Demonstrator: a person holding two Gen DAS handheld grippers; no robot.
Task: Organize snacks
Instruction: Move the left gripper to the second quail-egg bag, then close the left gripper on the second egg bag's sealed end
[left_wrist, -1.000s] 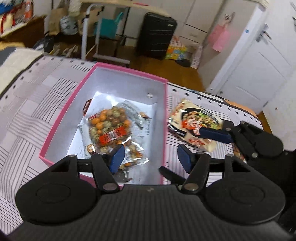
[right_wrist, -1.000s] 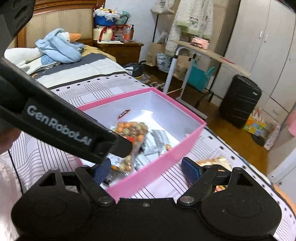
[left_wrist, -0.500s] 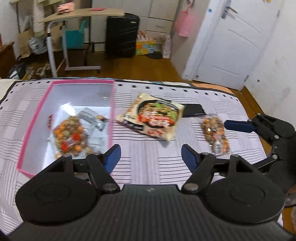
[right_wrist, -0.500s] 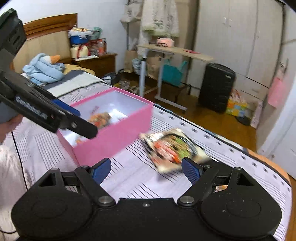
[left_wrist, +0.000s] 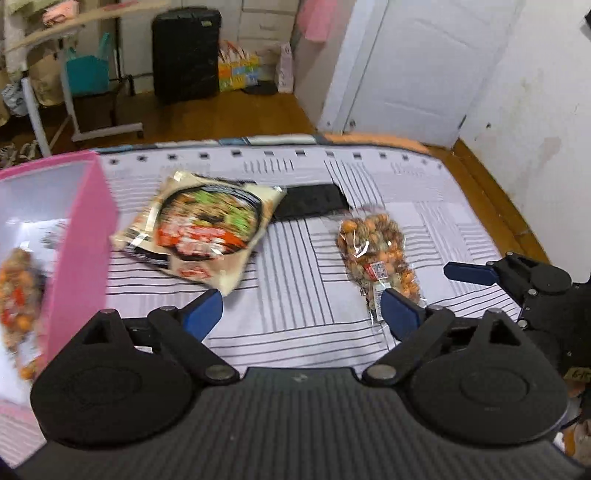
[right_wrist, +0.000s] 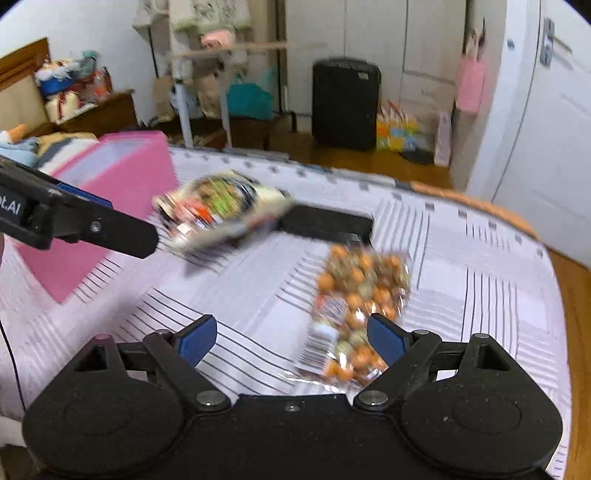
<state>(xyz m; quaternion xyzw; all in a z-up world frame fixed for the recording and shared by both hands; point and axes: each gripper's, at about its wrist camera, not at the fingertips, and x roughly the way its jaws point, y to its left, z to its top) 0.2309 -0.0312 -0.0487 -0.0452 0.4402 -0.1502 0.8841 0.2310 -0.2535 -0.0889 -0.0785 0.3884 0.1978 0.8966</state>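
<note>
Peanut bag (right_wrist: 354, 314) untouched; right gripper (right_wrist: 291, 338), left gripper (left_wrist: 303, 312) wide, empty.

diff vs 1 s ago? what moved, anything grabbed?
Both grippers swung right, away from the pink box: left gripper now faces the noodle packet, right gripper the bag of coated nuts. Nothing grabbed; both open and empty. Snacks and box lie as before.

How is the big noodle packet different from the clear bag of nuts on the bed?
The noodle packet is opaque, printed with a bowl picture; the nut bag is clear, showing orange balls. The noodle packet is wider and lies beside the pink box; the nut bag lies farther away. Both lie flat, ungripped.
</note>
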